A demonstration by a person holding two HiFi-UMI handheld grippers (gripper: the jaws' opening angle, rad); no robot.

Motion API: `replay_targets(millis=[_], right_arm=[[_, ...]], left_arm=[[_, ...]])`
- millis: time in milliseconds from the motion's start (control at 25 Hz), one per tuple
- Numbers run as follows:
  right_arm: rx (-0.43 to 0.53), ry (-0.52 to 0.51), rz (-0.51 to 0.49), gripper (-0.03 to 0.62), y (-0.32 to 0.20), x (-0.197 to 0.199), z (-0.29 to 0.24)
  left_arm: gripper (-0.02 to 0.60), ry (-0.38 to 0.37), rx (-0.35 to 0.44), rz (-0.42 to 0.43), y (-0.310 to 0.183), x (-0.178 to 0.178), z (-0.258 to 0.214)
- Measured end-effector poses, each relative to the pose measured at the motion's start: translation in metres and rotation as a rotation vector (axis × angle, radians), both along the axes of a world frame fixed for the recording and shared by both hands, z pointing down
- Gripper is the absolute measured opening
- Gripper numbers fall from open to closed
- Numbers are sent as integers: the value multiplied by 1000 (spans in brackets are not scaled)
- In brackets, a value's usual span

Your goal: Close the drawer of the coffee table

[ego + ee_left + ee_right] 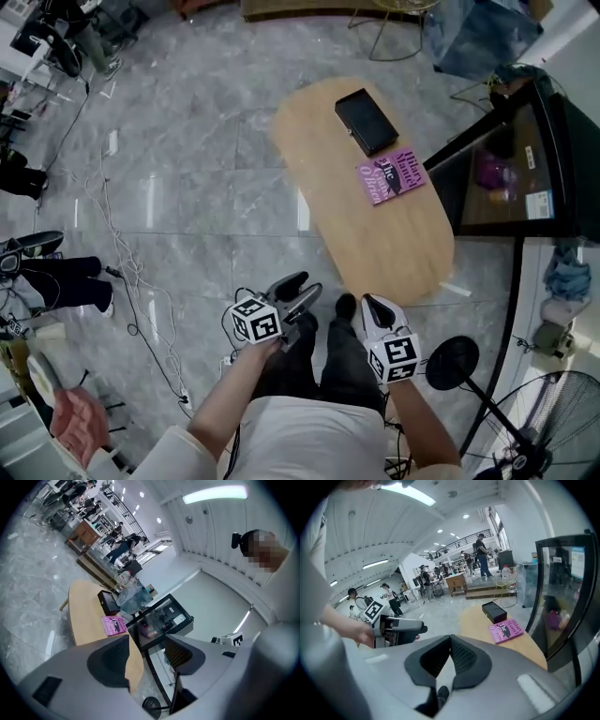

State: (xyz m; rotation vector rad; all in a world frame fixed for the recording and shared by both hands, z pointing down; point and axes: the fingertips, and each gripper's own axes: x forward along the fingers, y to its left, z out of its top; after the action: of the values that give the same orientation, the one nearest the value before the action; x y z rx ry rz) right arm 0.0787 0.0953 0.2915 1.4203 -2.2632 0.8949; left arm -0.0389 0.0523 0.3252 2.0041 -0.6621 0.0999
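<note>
The oval wooden coffee table [375,234] stands ahead of me on the marble floor, with a black box [366,120] and a pink book [391,175] on its top. None of the views shows a drawer. My left gripper [305,286] is held close to my body, short of the table's near end, its jaws apart with nothing between them [146,644]. My right gripper [367,302] hangs beside it, its pads meeting at the tip [450,637] with nothing in them. The right gripper view also shows the table [480,620] and the left gripper [396,630].
A black glass-fronted cabinet [506,159] stands right of the table. A round black stand base [452,361] and a floor fan [544,422] sit at the lower right. Cables [122,262] trail over the floor at left. My shoe [345,305] is below the grippers.
</note>
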Motion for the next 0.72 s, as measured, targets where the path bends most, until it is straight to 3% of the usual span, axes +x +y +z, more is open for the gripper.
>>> replay_targets(millis=[200, 400, 720], right_arm=[[78, 17, 10, 11, 2, 10, -58], [148, 39, -33, 11, 13, 7, -116], [259, 28, -57, 11, 14, 0, -196]], left_arm=[[167, -24, 140, -9, -1, -5, -72], [96, -94, 281, 6, 7, -13, -138], [19, -146, 420, -22, 10, -33, -218]])
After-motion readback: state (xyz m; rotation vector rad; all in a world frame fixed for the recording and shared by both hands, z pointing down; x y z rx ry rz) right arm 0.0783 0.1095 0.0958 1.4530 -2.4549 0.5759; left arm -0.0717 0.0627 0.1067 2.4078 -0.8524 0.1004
